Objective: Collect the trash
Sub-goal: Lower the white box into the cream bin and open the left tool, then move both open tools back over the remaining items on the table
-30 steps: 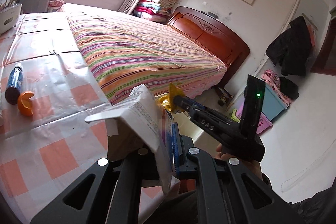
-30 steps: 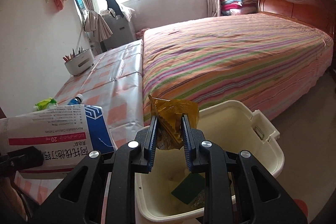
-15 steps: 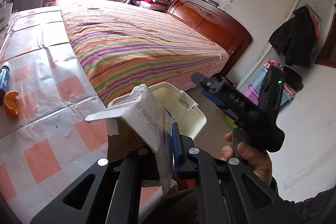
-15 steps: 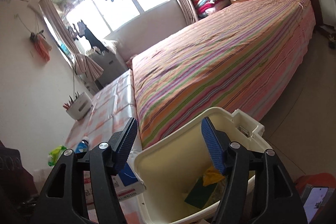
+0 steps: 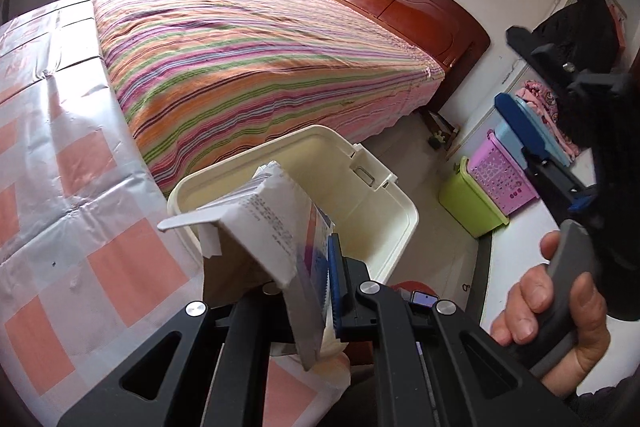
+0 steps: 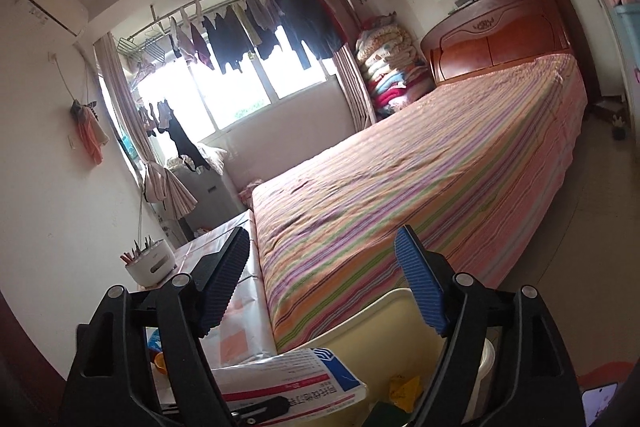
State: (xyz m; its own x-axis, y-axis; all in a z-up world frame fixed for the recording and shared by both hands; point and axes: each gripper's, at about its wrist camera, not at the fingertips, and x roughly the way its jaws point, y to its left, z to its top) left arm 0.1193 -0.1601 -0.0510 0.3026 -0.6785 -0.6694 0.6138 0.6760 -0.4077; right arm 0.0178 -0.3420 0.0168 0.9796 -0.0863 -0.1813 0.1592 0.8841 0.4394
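My left gripper [image 5: 308, 267] is shut on a flattened white medicine box [image 5: 276, 219] with blue and red print, held at the near rim of the cream trash bin [image 5: 384, 203]. The box also shows in the right wrist view [image 6: 288, 379]. My right gripper [image 6: 324, 287] is open and empty, raised above the bin [image 6: 360, 323]; it shows in the left wrist view [image 5: 532, 99] at the right, held by a hand. A yellow wrapper [image 6: 404, 387] lies inside the bin.
A table with a pink and white checked cover [image 5: 60, 187] lies left of the bin. A striped bed [image 5: 248, 59] stands behind it. Green and purple baskets [image 5: 480, 195] sit on the floor to the right. A white pen holder [image 6: 152, 263] stands on the table.
My right gripper opened and dropped the yellow wrapper into the bin, then rose and tilted up. My left gripper has carried the medicine box rightward to the bin.
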